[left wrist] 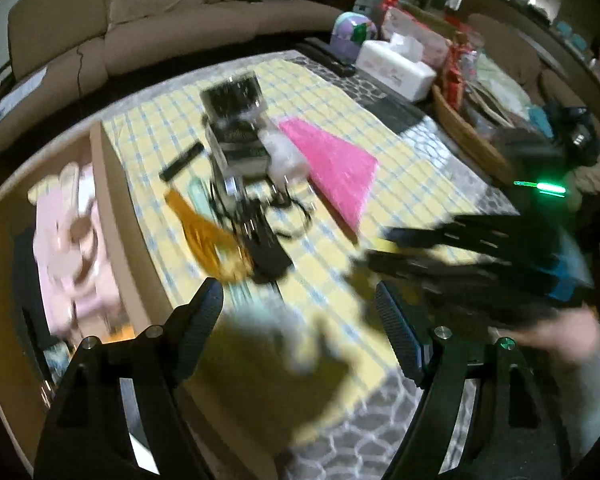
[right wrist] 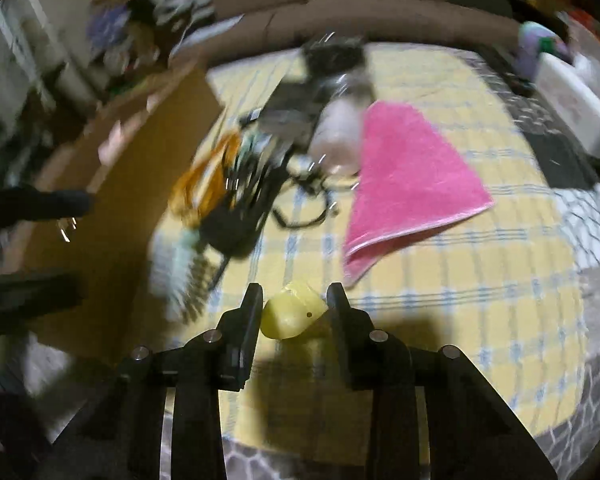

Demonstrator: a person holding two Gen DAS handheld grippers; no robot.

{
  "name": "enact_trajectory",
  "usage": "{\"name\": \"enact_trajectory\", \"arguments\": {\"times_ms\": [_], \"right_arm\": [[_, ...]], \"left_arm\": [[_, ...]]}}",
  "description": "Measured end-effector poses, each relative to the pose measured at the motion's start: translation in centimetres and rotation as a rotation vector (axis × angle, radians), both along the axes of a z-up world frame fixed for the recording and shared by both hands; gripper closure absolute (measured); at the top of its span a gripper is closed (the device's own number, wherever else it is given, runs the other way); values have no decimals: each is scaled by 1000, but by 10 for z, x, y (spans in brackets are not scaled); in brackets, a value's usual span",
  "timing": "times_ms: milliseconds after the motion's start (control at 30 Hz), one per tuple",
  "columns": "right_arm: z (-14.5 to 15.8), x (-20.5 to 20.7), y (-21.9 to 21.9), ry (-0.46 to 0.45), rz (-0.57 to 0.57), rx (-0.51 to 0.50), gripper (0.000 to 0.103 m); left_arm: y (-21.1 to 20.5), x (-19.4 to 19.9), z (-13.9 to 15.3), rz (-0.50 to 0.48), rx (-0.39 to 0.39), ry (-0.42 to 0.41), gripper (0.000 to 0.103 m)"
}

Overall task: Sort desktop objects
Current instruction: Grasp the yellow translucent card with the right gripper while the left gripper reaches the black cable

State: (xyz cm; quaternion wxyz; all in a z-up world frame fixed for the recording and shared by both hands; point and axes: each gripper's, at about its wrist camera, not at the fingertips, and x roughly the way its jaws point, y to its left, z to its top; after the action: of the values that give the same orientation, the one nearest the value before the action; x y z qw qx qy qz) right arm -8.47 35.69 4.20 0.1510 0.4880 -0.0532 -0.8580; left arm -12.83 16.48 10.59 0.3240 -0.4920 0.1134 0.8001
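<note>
My right gripper (right wrist: 294, 300) is shut on a small yellow case (right wrist: 292, 316) and holds it above the yellow checked cloth (right wrist: 460, 280). My left gripper (left wrist: 298, 304) is open and empty above the same cloth (left wrist: 340, 232); the right gripper shows in this view at the right (left wrist: 388, 244). A pile of desktop objects lies ahead: a pink towel (left wrist: 332, 164) (right wrist: 412, 176), an orange comb (left wrist: 212, 236) (right wrist: 204, 184), black cables and a dark device (left wrist: 268, 248) (right wrist: 240, 220), a clear box (left wrist: 236, 120), a black stick (left wrist: 180, 160). Both views are blurred.
An open cardboard box (left wrist: 112, 184) (right wrist: 140, 168) with pink contents stands at the left of the cloth. A white tissue box (left wrist: 396, 64), a wicker basket (left wrist: 460, 128) and clutter sit at the right. A beige sofa (left wrist: 140, 20) runs behind the table.
</note>
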Motion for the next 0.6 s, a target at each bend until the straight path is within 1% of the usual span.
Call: {"name": "enact_trajectory", "arguments": {"times_ms": [33, 133, 200, 233, 267, 333, 367, 433, 533, 600], "right_arm": [[12, 3, 9, 22, -28, -43, 70], [29, 9, 29, 64, -74, -146, 70], [34, 7, 34, 69, -76, -159, 70], [35, 7, 36, 70, -76, -172, 70], [35, 8, 38, 68, -74, -186, 70], [32, 7, 41, 55, -70, -213, 70], [32, 9, 42, 52, -68, -215, 70], [30, 7, 44, 46, -63, -209, 70], [27, 8, 46, 37, -61, -211, 70], [25, 8, 47, 35, -59, -209, 69]], "left_arm": [[9, -10, 0, 3, -23, 13, 27], [34, -33, -6, -13, -115, 49, 28], [46, -49, -16, -19, -181, 54, 28], [48, -58, -22, -11, -209, 47, 29], [49, -67, -29, 6, -230, 33, 33], [49, -86, -42, 38, -252, -13, 37], [50, -90, -47, 42, -256, -27, 39], [52, -100, -58, 50, -268, -59, 39], [55, -105, -75, 56, -327, -81, 39], [55, -105, -83, 52, -345, -82, 39]]}}
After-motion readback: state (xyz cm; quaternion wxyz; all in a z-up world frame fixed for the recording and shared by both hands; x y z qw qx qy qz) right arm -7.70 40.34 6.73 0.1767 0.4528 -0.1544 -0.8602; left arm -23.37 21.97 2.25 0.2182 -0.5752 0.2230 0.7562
